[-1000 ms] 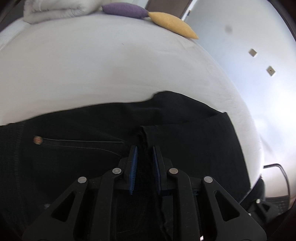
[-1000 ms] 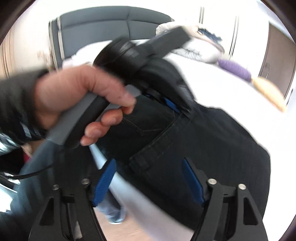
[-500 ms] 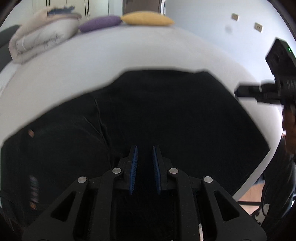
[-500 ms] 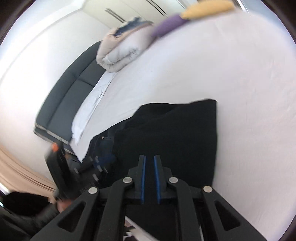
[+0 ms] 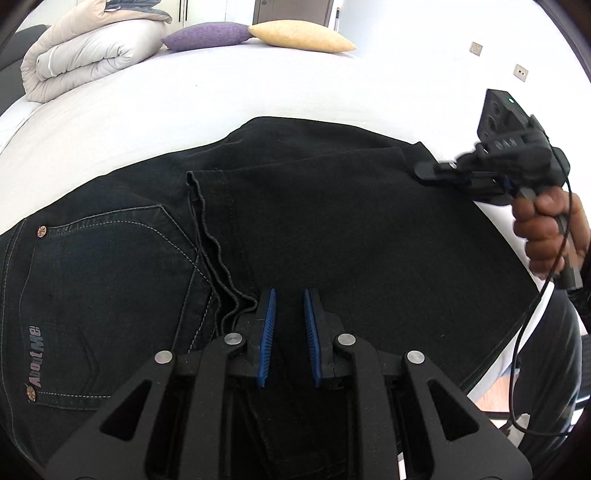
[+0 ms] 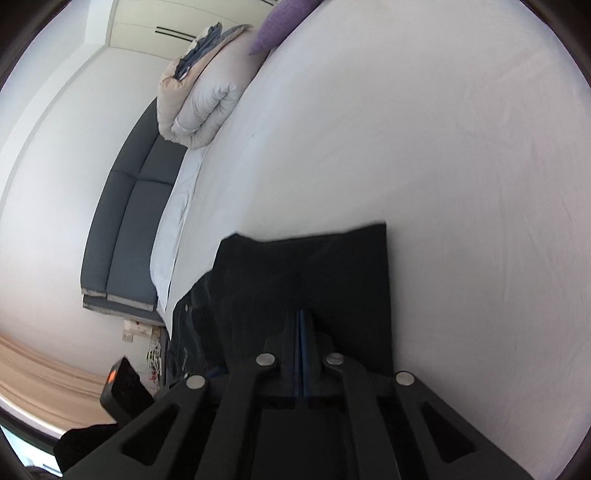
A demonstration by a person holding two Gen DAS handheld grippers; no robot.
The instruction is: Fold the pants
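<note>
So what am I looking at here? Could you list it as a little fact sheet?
surface: white bed
garment: black pants, folded over, back pocket showing at left
left tongs: narrow gap, over the near pants edge
right tongs: closed at the folded end of the pants
at the head of the bed: rolled duvet, purple pillow, yellow pillow

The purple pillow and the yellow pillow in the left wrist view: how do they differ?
The purple pillow is darker and lies nearer the folded duvet; the yellow pillow is paler and lies farther right, its tip overlapping the purple one. The yellow one tapers to a sharper point. Both rest on the white bed.
</note>
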